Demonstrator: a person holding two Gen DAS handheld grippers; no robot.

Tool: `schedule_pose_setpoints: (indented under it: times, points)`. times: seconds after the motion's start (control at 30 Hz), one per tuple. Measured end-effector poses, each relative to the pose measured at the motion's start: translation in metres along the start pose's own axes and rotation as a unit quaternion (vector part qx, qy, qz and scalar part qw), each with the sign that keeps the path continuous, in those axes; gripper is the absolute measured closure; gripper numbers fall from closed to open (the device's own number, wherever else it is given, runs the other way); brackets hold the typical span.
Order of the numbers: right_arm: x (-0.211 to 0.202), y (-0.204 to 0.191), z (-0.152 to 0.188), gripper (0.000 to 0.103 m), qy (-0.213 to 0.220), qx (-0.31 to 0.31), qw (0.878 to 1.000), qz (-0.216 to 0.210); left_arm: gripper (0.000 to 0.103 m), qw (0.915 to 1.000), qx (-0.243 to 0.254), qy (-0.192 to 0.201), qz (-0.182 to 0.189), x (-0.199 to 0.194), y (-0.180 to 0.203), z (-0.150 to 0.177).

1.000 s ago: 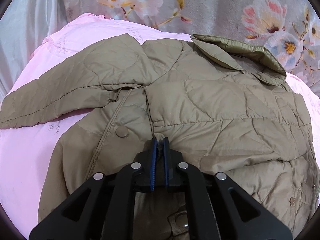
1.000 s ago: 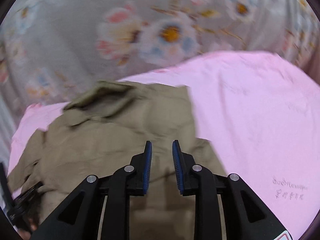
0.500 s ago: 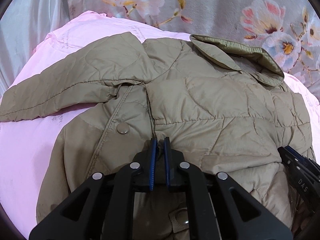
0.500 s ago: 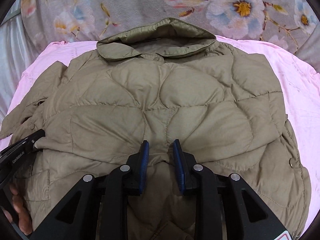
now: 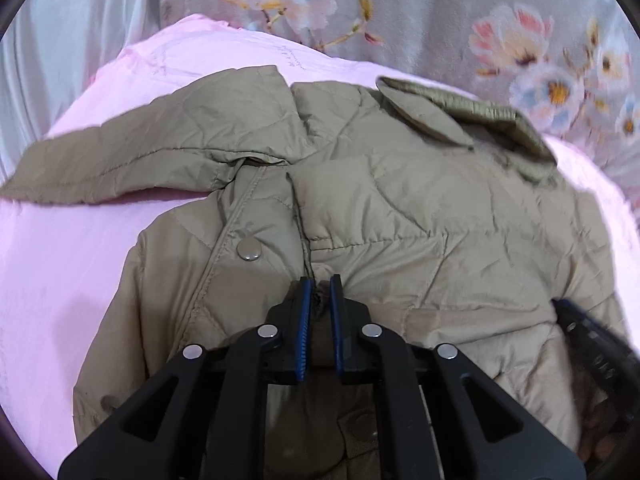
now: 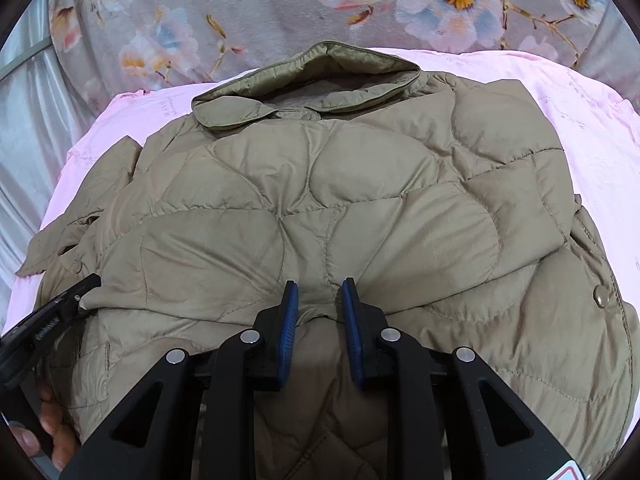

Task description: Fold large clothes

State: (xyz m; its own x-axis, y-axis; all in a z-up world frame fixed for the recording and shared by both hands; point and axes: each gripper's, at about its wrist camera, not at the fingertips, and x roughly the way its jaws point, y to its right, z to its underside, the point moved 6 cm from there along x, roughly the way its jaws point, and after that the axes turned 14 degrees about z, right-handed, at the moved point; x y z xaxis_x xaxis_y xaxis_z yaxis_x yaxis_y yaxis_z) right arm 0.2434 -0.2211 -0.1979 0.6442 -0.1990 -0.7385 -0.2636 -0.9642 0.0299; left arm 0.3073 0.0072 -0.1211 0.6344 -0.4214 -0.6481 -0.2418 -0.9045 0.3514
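As the jacket (image 6: 320, 208) lies on the pink sheet (image 5: 60, 272), collar (image 6: 308, 76) away, the left gripper (image 5: 319, 292) pinches its folded edge; the right gripper (image 6: 319, 292), jaws apart, straddles that edge alongside.

We see our left claw (image 5: 319, 300) pinching a fold of the tan quilted jacket (image 5: 400, 208), its blue pads nearly together. The jacket lies on a pink sheet (image 5: 60, 260), one sleeve (image 5: 132, 160) stretched left, collar (image 5: 468, 120) toward the floral blanket (image 5: 440, 8). The right claw (image 5: 592, 344) shows at the right edge.
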Motion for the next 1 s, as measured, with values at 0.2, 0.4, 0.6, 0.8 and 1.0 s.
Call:
schedule_pose_setpoints:
  times: [0.2,0.4,0.6,0.8,1.0]
  points:
    - [0.0,0.002,0.0,0.082,0.001,0.007,1.0,-0.009,0.037,0.9889,-0.134,0.054,0.035,-0.057,-0.062,-0.026]
    - [0.0,0.002,0.0,0.082,0.002,0.008,1.0,-0.009,0.032,0.9592,-0.245,0.105,-0.095,-0.108,-0.211,-0.071]
    - [0.0,0.002,0.0,0.082,0.002,0.011,1.0,-0.012,0.032,0.9165,-0.344,0.112,-0.17,-0.122,-0.329,-0.075]
    - [0.0,0.002,0.0,0.081,0.002,0.016,1.0,-0.016,0.074,0.9118,-0.367,0.115,-0.144,-0.096,-0.345,-0.086]
    - [0.001,0.003,-0.002,0.081,0.003,0.021,1.0,-0.021,0.101,0.9465,-0.259,0.135,-0.137,-0.106,-0.281,-0.14]
